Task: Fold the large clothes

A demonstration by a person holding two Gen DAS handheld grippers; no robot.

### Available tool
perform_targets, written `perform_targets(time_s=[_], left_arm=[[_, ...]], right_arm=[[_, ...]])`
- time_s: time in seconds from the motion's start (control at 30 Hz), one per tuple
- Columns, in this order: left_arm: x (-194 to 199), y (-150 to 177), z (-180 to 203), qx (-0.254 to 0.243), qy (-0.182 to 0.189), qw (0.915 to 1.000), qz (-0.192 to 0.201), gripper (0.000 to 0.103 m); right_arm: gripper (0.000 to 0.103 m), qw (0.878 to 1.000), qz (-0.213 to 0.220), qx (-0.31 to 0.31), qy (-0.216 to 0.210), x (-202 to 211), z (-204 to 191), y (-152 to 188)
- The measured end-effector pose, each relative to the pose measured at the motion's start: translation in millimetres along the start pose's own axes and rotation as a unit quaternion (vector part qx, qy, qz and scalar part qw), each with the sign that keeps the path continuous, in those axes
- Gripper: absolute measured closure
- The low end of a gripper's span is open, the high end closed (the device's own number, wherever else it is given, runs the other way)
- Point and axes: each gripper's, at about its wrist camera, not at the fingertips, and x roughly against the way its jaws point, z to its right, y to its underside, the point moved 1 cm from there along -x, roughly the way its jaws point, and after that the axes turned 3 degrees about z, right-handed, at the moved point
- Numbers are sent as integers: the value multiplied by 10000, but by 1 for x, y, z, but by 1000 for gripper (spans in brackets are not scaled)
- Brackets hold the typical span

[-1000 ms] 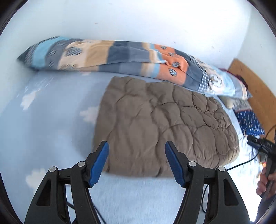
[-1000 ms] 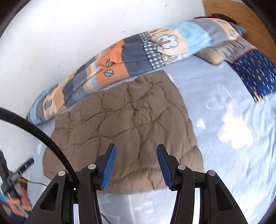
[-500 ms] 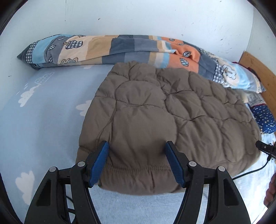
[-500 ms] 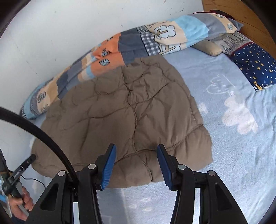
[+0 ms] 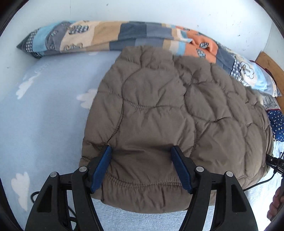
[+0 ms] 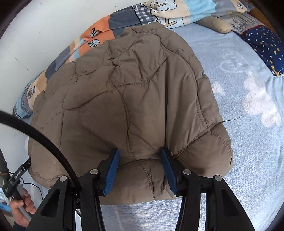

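**Both grippers set on the near hem of the brown jacket**

The left gripper is seen spread, its blue pads sunk into the quilted brown jacket near one hem corner, a wide bulge of padding lying between them; its jaws have just been opening slightly; the right gripper is likewise parted, a hem fold sitting between its pads, though a firm pinch cannot be told. The jacket is spread flat on the light-blue cloud-print sheet; a patchwork blanket is bunched along the white wall behind it.

Jacket on bed, rolled blanket behind against wall
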Motion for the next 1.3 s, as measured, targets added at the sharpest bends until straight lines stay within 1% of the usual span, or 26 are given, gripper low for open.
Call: perform_targets(time_s=[0.07, 0.1, 0.17, 0.27, 0.33, 0.4, 0.5, 0.6, 0.73, 0.8, 0.87, 0.97, 1.0, 1.03, 1.13, 1.2, 1.3], left_arm=[[15, -5, -2, 4, 66, 9998, 198, 34], [26, -9, -6, 97, 71, 9993, 340, 34], [39, -15, -17, 333, 118, 9981, 502, 34], [42, -18, -39, 682, 185, 9965, 453, 34], [36, -15, -49, 827, 132, 9960, 306, 34], [27, -11, -55, 885, 106, 9960, 117, 34], [11, -6, -52, 765, 43, 9970, -134, 34], [-2, 0, -47, 667, -51, 9973, -315, 33], [-5, 0, -46, 654, -66, 9972, -363, 33], [4, -3, -48, 692, -28, 9973, -261, 33], [14, -10, -50, 741, 55, 9972, -115, 33], [34, -18, -61, 1003, 248, 9946, 132, 33], [38, -19, -66, 1103, 314, 9933, 172, 33], [40, -20, -70, 1186, 362, 9921, 204, 33], [41, -20, -78, 1312, 401, 9904, 166, 33], [38, -19, -81, 1309, 338, 9907, 128, 33], [32, -17, -86, 1332, 352, 9905, 32, 33]], right_arm=[[48, 9998, 176, -21, 30, 16, -6, 0], [48, 9995, 305, -19, -75, 26, -10, -2], [48, 9976, 565, 38, -390, 44, -20, -4], [48, 9935, 846, 396, -658, 65, -43, 0], [48, 9914, 840, 625, -783, 65, -58, 5], [48, 9912, 701, 838, -747, 54, -72, 8], [48, 9920, 421, 959, -711, 34, -84, 18], [47, 9933, 220, 1008, -527, 17, -89, 24], [46, 9944, 41, 830, -647, 6, -80, 23], [46, 9945, 19, 777, -704, 7, -78, 22], [45, 9940, 141, 604, -895, 20, -74, 20], [45, 9902, 447, 283, -1293, 49, -64, 12], [42, 9889, 573, 183, -1360, 58, -58, 10], [38, 9883, 653, 84, -1379, 64, -53, 7], [38, 9870, 745, -224, -1406, 77, -31, 5], [38, 9881, 772, -330, -1287, 81, -17, 4], [38, 9881, 875, -535, -1148, 87, 2, -5]])
